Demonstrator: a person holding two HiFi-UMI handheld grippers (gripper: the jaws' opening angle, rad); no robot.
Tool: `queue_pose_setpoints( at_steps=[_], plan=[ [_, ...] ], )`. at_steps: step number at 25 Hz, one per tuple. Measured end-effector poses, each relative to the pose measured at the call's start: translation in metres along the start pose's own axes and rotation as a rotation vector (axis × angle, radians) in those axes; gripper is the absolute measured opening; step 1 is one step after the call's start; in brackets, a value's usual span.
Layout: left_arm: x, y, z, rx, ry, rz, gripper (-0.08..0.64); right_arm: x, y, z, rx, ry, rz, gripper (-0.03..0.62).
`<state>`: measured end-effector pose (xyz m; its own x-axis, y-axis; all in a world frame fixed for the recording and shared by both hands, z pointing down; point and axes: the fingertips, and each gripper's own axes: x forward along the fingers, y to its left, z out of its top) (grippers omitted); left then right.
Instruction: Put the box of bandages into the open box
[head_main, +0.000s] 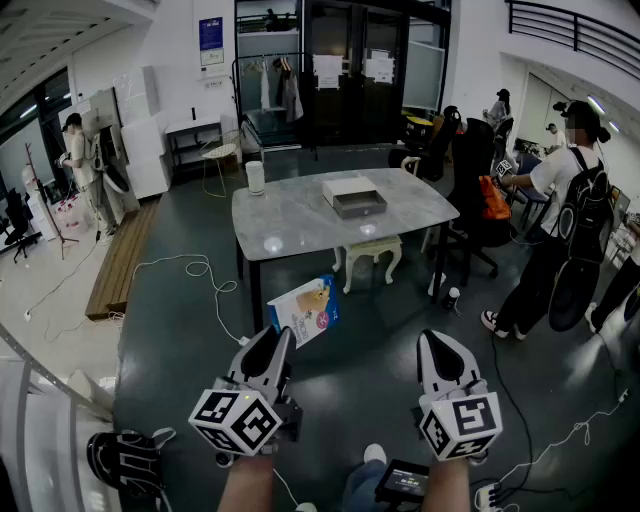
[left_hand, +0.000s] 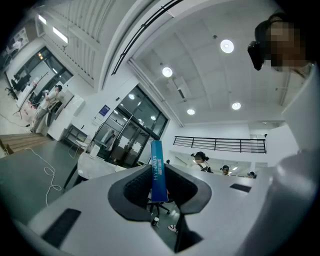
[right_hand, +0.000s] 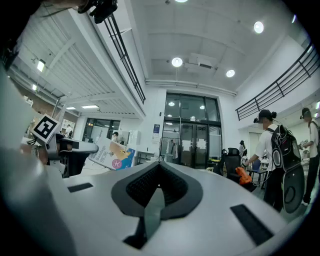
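The left gripper (head_main: 283, 338) clamped the bandage box (head_main: 304, 308); the right gripper (head_main: 437, 340) was closed, empty. This looked like the carrying step: next, the bandage box needed bringing over the open box (head_main: 358, 201) on the table (head_main: 280, 225).

Lower corner of bandage box (head_main: 305, 305) apparently hidden behind left tool (head_main: 276, 340).

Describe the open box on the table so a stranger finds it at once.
A pale grey marble-look table stands on the dark floor. On its far right part lies the shallow grey rectangular open box. Unlike the upright white cylinder at the left, it is flat.
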<state>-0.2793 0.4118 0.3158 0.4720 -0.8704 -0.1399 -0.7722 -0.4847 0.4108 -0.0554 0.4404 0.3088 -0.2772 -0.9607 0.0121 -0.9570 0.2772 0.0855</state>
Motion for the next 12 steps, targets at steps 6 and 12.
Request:
queue_pose_setpoints(
  at_steps=[6, 12],
  plan=[
    [0.040, -0.004, -0.003, 0.021, -0.004, 0.007, 0.091, 0.030, -0.027, -0.004, -0.008, 0.013, 0.020, 0.025],
    [0.100, -0.011, -0.007, 0.039, -0.015, 0.036, 0.092, 0.073, -0.079, -0.001, -0.022, 0.010, 0.048, 0.025]
  ],
)
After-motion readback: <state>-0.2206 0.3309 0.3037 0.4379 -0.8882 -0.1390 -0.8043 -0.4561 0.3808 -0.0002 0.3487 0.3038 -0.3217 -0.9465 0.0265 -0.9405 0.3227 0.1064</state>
